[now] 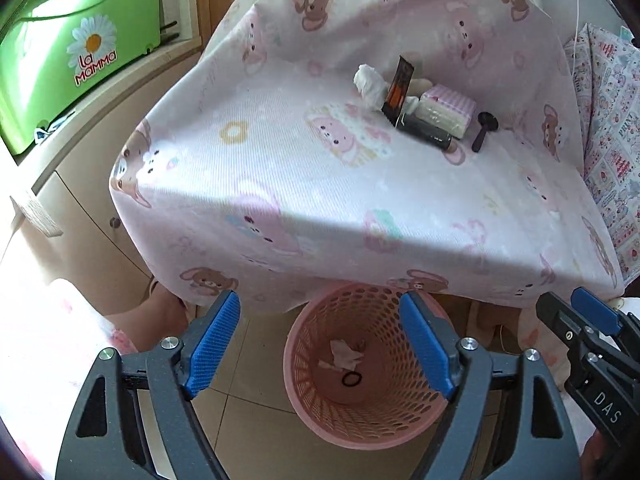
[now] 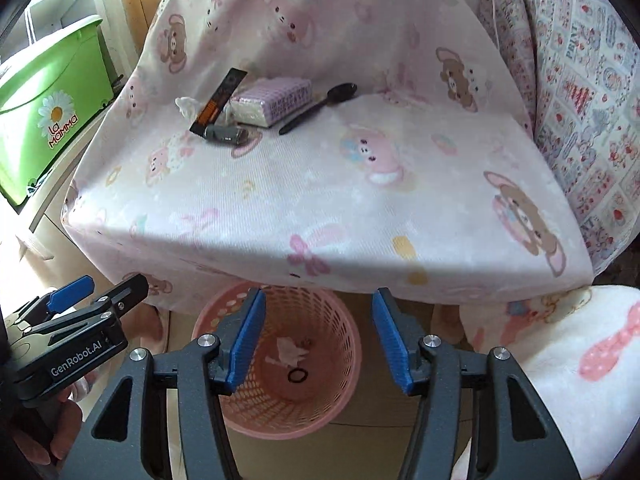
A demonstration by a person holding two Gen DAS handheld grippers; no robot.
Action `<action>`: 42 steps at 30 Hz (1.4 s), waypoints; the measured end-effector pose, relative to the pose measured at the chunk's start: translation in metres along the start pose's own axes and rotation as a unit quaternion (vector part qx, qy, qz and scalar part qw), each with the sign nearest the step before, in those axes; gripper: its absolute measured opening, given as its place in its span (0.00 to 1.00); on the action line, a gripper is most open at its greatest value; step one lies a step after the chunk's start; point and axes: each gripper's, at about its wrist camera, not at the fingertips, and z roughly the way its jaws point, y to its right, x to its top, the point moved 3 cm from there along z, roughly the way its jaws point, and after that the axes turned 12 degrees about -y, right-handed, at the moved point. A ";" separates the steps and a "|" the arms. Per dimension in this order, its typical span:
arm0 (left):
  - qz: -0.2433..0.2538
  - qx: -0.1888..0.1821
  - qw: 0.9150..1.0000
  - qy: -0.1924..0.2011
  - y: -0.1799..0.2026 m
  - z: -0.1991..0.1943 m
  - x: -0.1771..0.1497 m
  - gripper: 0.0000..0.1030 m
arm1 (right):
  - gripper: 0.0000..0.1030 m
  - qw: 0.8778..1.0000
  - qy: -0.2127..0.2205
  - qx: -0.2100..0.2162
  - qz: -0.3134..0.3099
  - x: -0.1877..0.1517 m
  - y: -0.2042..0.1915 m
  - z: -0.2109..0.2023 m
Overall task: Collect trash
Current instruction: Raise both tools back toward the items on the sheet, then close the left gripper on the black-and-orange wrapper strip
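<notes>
Both my left gripper (image 1: 320,344) and right gripper (image 2: 318,338) hang empty, jaws apart, over the pink basket (image 1: 360,428) on the floor. Farther off on the bed sheet (image 1: 280,184), the crumpled tissue (image 1: 370,80) and wrapper (image 1: 400,84) lie tangled with the tissue pack (image 1: 444,108); a careless pinch there could drag the sheet or grab the pack instead.

A: What covers the seat?
B: A pink cartoon-print sheet (image 1: 280,184) with bears and bunnies, draped over the edge.

A: And to its left?
B: A green plastic box (image 1: 80,48) with a daisy and "La Mamma" on it, standing on a beige cabinet (image 1: 80,200).

A: On the other side?
B: A patchwork-print quilt (image 2: 580,92), and lower down a fluffy white blanket (image 2: 560,360) with pink bows. Beige floor tiles (image 1: 256,392) show underneath.
</notes>
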 end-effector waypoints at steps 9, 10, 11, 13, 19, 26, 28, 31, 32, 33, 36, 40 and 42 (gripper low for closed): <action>0.033 0.011 0.999 0.007 0.011 -0.006 -0.002 0.64 | 0.57 0.999 0.041 -0.002 -0.012 0.004 -0.004 -0.016; 0.032 0.011 0.999 0.011 0.011 -0.009 -0.002 0.65 | 0.57 0.999 0.047 -0.003 -0.012 0.004 -0.004 -0.019; 0.031 0.008 0.999 0.017 0.010 -0.012 -0.002 0.65 | 0.57 0.999 0.052 -0.002 -0.013 0.004 -0.004 -0.021; 0.026 0.007 0.999 0.035 0.006 -0.021 0.000 0.65 | 0.57 0.998 0.066 -0.002 -0.015 0.005 -0.004 -0.026; 0.030 0.012 0.995 0.097 0.005 -0.052 0.016 0.70 | 0.63 0.995 0.095 -0.007 -0.015 0.015 0.001 -0.038; 0.033 0.027 0.990 0.138 0.009 -0.084 0.037 0.70 | 0.63 0.993 0.111 -0.028 -0.017 0.045 0.014 -0.044; 0.043 0.017 0.990 0.135 0.009 -0.082 0.046 0.70 | 0.63 0.994 0.107 -0.020 -0.014 0.057 0.018 -0.044; 0.039 0.028 0.989 0.140 0.008 -0.082 0.067 0.70 | 0.63 0.995 0.097 -0.010 -0.017 0.078 0.020 -0.040; 0.034 0.025 0.988 0.146 0.007 -0.083 0.076 0.72 | 0.63 0.995 0.095 -0.011 -0.018 0.085 0.020 -0.038; 0.029 0.024 0.988 0.152 0.005 -0.085 0.085 0.77 | 0.63 0.995 0.096 -0.011 -0.018 0.092 0.020 -0.037; 0.015 0.021 0.986 0.166 0.001 -0.085 0.106 0.83 | 0.63 0.996 0.089 0.002 -0.014 0.111 0.022 -0.030; 0.024 0.019 0.988 0.148 0.004 -0.072 0.121 0.90 | 0.63 0.997 0.076 0.017 0.002 0.123 0.026 -0.013; 0.037 0.005 0.992 0.122 0.009 -0.059 0.123 0.90 | 0.63 0.998 0.063 0.022 0.007 0.122 0.029 -0.002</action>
